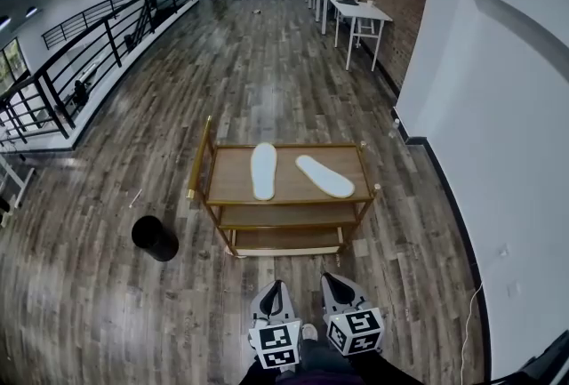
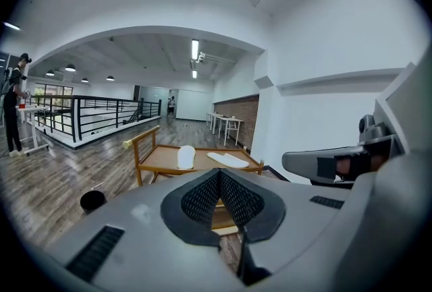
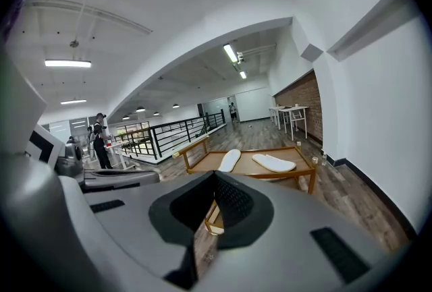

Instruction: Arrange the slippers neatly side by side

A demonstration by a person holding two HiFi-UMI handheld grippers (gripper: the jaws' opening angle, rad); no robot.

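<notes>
Two white slippers lie on the top shelf of a wooden cart (image 1: 222,174). The left slipper (image 1: 263,170) points straight away from me; the right slipper (image 1: 324,176) lies slanted, its far end turned towards the other. They also show in the left gripper view as left slipper (image 2: 185,156) and right slipper (image 2: 228,160), and in the right gripper view as left slipper (image 3: 230,160) and right slipper (image 3: 274,162). My left gripper (image 1: 270,297) and right gripper (image 1: 339,291) hang side by side well short of the cart, both shut and empty.
A black round bin (image 1: 154,237) stands on the wood floor left of the cart. A white wall (image 1: 498,152) runs along the right. A black railing (image 1: 80,54) lines the left side. White tables (image 1: 360,14) stand far back right. A person (image 3: 101,142) stands by the railing.
</notes>
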